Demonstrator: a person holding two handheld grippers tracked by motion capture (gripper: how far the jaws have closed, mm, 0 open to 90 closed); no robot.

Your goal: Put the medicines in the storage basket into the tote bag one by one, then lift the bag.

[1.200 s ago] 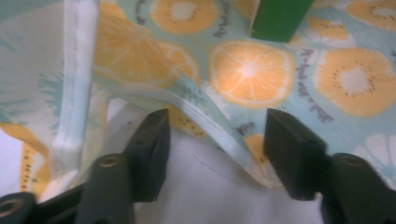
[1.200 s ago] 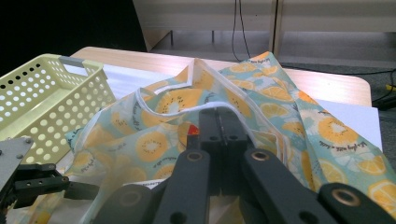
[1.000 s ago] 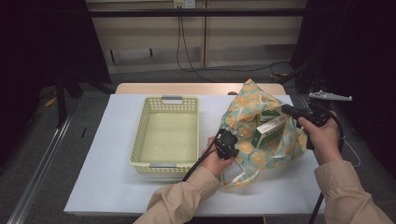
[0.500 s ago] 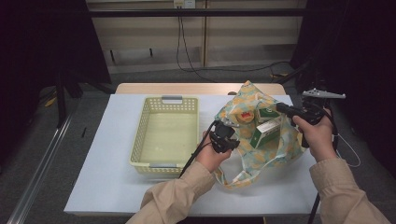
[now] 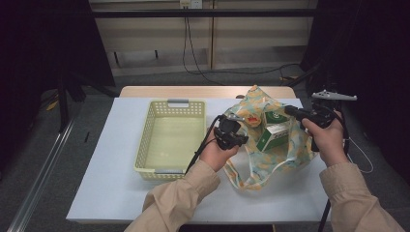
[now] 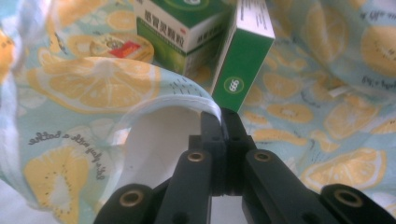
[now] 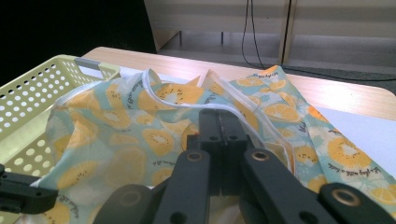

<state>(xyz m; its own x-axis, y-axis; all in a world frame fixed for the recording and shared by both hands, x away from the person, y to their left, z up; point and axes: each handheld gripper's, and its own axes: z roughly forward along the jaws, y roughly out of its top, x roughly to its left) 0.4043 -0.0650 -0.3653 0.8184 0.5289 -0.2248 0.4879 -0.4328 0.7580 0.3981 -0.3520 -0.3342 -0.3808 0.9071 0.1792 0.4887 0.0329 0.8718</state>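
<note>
Cloth printed with lemon slices forms the bag point(image 5: 270, 145), which is held open on the white table point(image 5: 111, 193) just right of the yellow basket point(image 5: 169, 140). Its mouth is spread between the two grippers: the left gripper point(image 5: 231, 133) is clamped on the near-left hem, and the right gripper point(image 5: 302, 113) is clamped on the far-right hem.

In the left gripper view, the left gripper point(image 6: 223, 122) is seen with both jaws pressed together over the white-bound hem point(image 6: 187, 95); just beyond the tips stand two green boxes point(image 6: 243, 51) and a small round tin point(image 6: 122, 46) (the tin partly hidden by a fold). In the right gripper view, the right gripper point(image 7: 219, 122) is likewise closed on the hem point(image 7: 196, 105), with the bag point(image 7: 140, 135) draped away toward the basket point(image 7: 32, 98).

The bag is judged soft and limp, with no shape of its own, so it is best taken at the stitched hem or the loose handles point(image 5: 246, 174), where the doubled fabric should resist slipping. The boxes are judged light but stiff-cornered, and may topple if the cloth sags. The bag lies between the grippers and hangs below them, its base resting on the table.
</note>
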